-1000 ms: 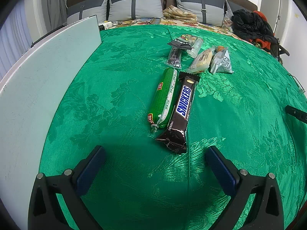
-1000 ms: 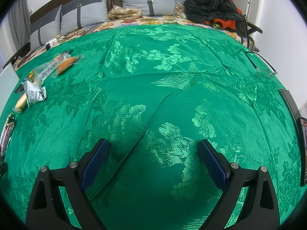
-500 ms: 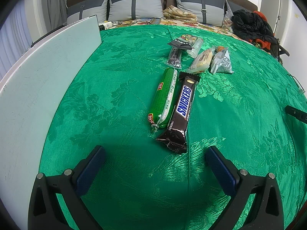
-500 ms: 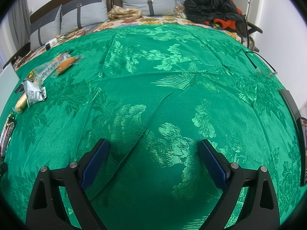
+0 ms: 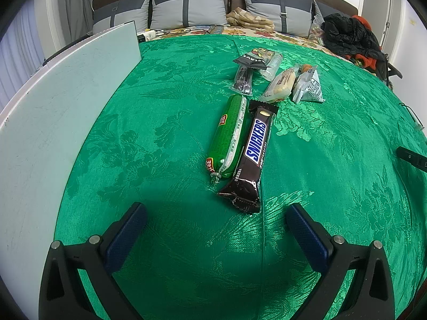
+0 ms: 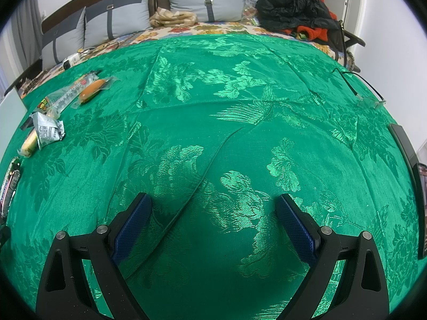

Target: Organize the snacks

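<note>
**Both grippers spread wide above the green cloth, snacks grouped ahead of the left one**

Landmark: the Snickers bar (image 5: 253,154), lying lengthwise on the green brocade cloth (image 5: 165,122).

Left gripper (image 5: 216,221): jaws spread wide, nothing between them. Its blue-padded fingers (image 5: 125,234) hover low over the cloth and point forward, level with it. The near end of the Snickers bar lies just ahead of the gap, closer to the right finger, not touching either pad.

Snack positions relative to the Snickers bar:
- Green sausage-shaped pack (image 5: 226,136): touching its left side, parallel to it.
- Dark clear-wrapped stick pack (image 5: 243,80): beyond its far end, slightly left.
- Pale bun in clear wrap (image 5: 280,86): beyond its far end, slightly right.
- Silver pouch (image 5: 308,86): just right of the bun.
- Black sachet (image 5: 250,60) and a clear-wrapped roll (image 5: 272,65): farthest back, overlapping.

A white board (image 5: 53,122) lies well to the left of the bar, along the cloth's edge.

Right gripper (image 6: 213,208): jaws likewise wide apart and empty, fingers (image 6: 296,229) pointing forward over bare cloth. From this camera the Snickers bar (image 6: 9,184) shows only at the far left edge; the silver pouch (image 6: 46,129) and an orange-filled bun pack (image 6: 92,90) lie beyond it. A black flat device (image 6: 403,141) lies at the right edge, well apart from the snacks.
</note>
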